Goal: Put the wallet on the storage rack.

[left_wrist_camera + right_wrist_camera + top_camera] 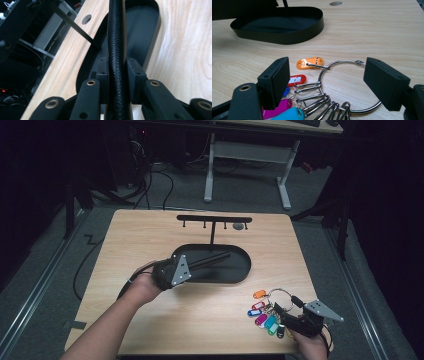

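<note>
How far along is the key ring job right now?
Done: the left gripper is shut on the stand's tray rim, apparently steadying it. In hand: the right gripper is open around the key ring, not closed. Left, presumably: grasp it and hang it on the stand's hooks.

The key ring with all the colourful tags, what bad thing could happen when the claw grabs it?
The right gripper stands open around the key ring. The thin ring might slip out between the jaws as they close. The hanging tags could tangle or snag. The left gripper pinches the black tray's rim, so a tug might tip the tray.
</note>
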